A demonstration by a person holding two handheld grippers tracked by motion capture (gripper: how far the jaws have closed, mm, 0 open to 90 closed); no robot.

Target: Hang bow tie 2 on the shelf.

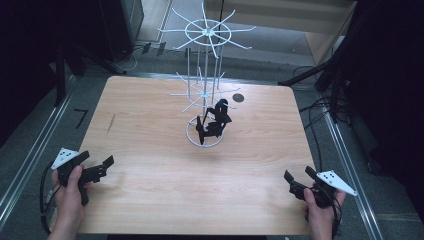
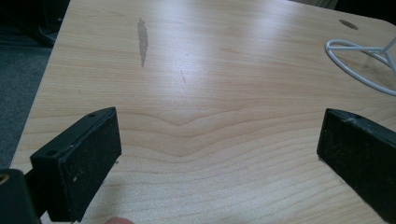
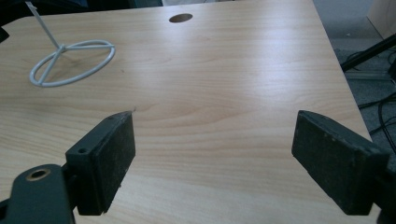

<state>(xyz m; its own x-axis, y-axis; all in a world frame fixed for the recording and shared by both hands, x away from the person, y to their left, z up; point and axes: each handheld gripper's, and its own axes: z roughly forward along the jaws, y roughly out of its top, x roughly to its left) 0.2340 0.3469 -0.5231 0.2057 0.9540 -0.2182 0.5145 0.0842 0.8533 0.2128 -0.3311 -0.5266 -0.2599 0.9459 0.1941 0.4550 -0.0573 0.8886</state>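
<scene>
— Both hands sit at the bottom edge of the high view. Her left hand (image 1: 70,192) holds the left gripper (image 1: 102,167) at the lower left of the frame, jaws spread wide with nothing between them.

— And the other one?

— Same story at the lower right: the right hand (image 1: 320,210) holds the right gripper (image 1: 299,176), jaws far apart and empty. From its own camera the right gripper (image 3: 212,154) has bare wood between its two black pads.

— Where is the stand they are both pointing at?

— White wire rack (image 1: 206,75), upright at the centre of the worktop (image 1: 150,115), well apart from both grippers. Its ring base (image 1: 192,137) rests on the wood, and a tangle of black clips (image 1: 214,122) hangs low on the rack, just above that base.

— Anything else on the wood?

— One round dark hole (image 1: 238,97) just right of the rack, toward the far edge, and a thin grey smudge (image 1: 110,123) in the left half. Left gripper's camera catches that smudge (image 2: 142,41) at upper left and a piece of the ring base (image 2: 359,65) at the right edge.
</scene>
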